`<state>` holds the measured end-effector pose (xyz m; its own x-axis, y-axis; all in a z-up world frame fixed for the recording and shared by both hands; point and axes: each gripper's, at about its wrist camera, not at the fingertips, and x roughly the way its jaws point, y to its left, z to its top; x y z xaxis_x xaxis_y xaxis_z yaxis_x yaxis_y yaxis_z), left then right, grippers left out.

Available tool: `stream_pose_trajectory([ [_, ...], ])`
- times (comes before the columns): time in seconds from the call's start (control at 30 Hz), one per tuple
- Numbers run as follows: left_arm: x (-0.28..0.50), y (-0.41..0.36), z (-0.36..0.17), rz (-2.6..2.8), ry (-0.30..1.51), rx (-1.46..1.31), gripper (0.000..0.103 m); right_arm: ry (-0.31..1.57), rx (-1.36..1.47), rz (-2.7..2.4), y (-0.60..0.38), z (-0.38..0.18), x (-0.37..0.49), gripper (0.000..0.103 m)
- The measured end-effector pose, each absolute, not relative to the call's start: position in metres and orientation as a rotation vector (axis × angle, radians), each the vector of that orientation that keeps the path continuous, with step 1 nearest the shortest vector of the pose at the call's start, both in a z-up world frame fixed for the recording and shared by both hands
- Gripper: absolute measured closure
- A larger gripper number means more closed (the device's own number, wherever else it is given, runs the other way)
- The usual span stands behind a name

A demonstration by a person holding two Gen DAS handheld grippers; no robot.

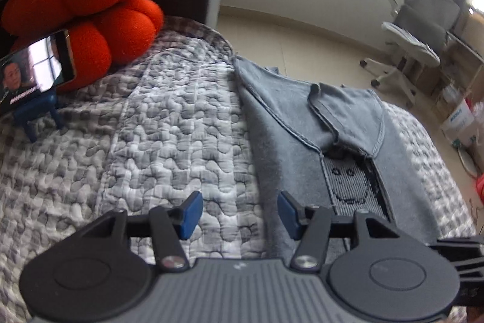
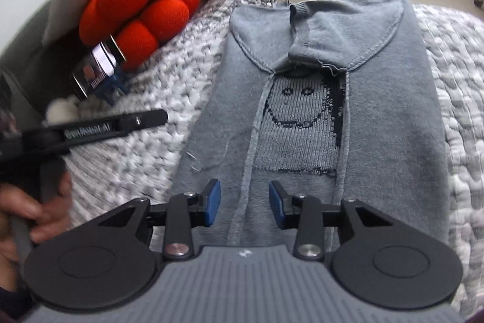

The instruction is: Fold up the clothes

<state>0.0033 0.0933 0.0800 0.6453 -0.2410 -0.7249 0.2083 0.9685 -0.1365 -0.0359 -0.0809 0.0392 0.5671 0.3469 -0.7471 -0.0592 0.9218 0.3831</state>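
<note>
Both our right gripper (image 2: pixel 244 206) and left gripper (image 1: pixel 239 214) gaped empty over the soft, limp grey sweater (image 2: pixel 378 123), best pinched at its lower-frame hem.

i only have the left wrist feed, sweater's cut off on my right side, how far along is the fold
Observer: On the right wrist view both sides of the grey sweater are folded in over the middle, leaving a narrow strip of the smiley face showing.
Operator: where's the right gripper
Observer: The right gripper is open, over the sweater's near end, holding nothing.
Operator: is my gripper visible from there
Observer: Yes, the left gripper shows at the left edge over the quilt, beside the sweater, not over it. A hand grips its handle.
</note>
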Motion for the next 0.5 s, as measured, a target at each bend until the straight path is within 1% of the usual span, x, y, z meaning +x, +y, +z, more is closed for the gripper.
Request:
stream_pose_trajectory([
  [0.13, 0.004, 0.089, 0.075, -0.273, 0.829, -0.019, 0.047, 0.984, 0.298, 0.259, -0.071, 0.025, -0.029, 0.063],
  [0.27, 0.009, 0.089, 0.068, -0.275, 0.853, -0.034, 0.047, 0.962, 0.243, 0.264, -0.063, 0.023, -0.029, 0.064],
  [0.3, 0.009, 0.089, 0.067, -0.274, 0.856, -0.033, 0.047, 0.955, 0.224, 0.264, -0.060, 0.023, -0.030, 0.067],
  [0.33, 0.009, 0.087, 0.067, -0.272, 0.853, -0.025, 0.047, 0.949, 0.205, 0.263, -0.057, 0.023, -0.030, 0.078],
  [0.37, 0.009, 0.086, 0.067, -0.269, 0.850, -0.016, 0.047, 0.948, 0.182, 0.259, -0.054, 0.023, -0.030, 0.084],
  [0.4, 0.009, 0.085, 0.066, -0.266, 0.848, -0.008, 0.047, 0.941, 0.166, 0.253, -0.052, 0.022, -0.032, 0.092],
  [0.43, 0.009, 0.084, 0.066, -0.259, 0.846, 0.003, 0.047, 0.933, 0.162, 0.250, -0.051, 0.023, -0.034, 0.097],
  [0.5, 0.010, 0.085, 0.064, -0.251, 0.850, 0.011, 0.047, 0.917, 0.153, 0.246, -0.050, 0.024, -0.036, 0.099],
])
